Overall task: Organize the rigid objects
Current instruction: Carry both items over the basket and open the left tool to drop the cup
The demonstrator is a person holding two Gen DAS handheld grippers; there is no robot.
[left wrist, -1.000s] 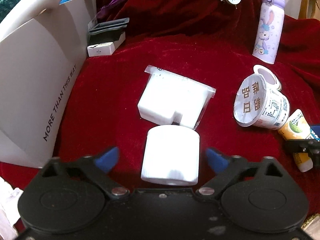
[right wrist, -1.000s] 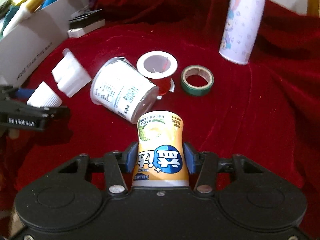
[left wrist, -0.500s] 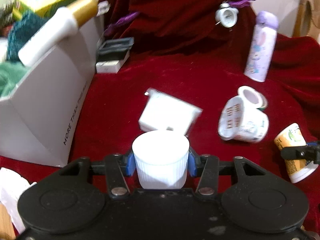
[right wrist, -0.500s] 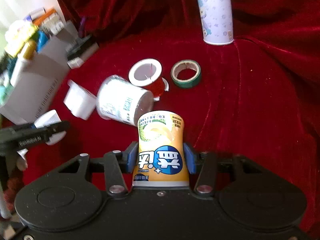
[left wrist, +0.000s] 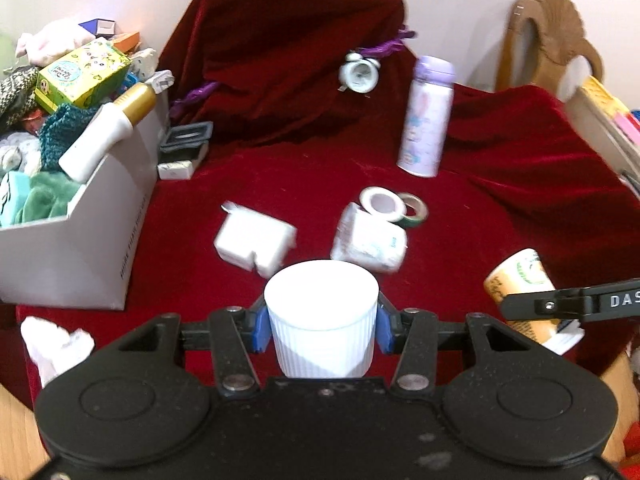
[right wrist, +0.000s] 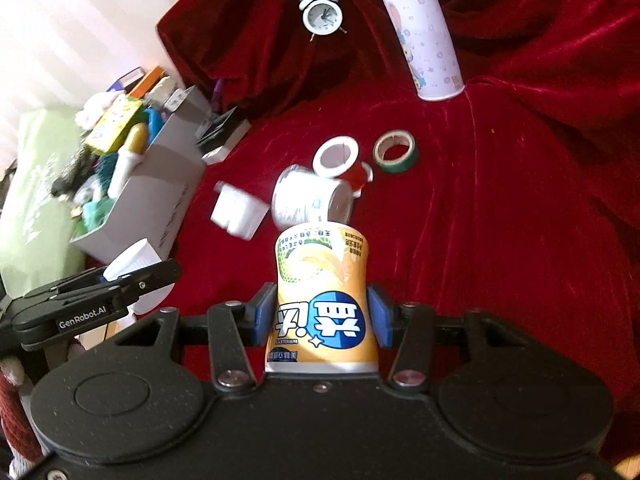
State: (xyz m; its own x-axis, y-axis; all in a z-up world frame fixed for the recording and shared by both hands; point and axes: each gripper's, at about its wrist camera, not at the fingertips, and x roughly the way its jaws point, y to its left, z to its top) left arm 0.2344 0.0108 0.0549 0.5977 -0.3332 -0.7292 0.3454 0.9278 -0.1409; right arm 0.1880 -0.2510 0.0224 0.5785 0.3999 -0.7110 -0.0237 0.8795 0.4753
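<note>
My left gripper (left wrist: 322, 326) has its blue pads pressed on either side of a white ribbed plastic cup (left wrist: 322, 316), held clear above the dark red velvet cloth (left wrist: 520, 208). My right gripper (right wrist: 318, 316) is clamped the same way on a yellow-orange drink bottle with a blue label (right wrist: 322, 300), also off the cloth.

On the cloth between and beyond them lie a white plastic-wrapped block (left wrist: 256, 242), a white printed tub on its side (left wrist: 370, 242), a white tape roll (left wrist: 380, 204) touching it, and a green tape roll (right wrist: 396, 151) just beside that. Farther back, a lilac cartoon-print flask (right wrist: 420, 36) stands upright near a small white alarm clock (right wrist: 322, 16). To my left I see a grey cardboard box (left wrist: 76, 248) piled with a gold-capped white bottle (left wrist: 108, 130), a yellow-green carton (left wrist: 82, 74) and knitwear.
</note>
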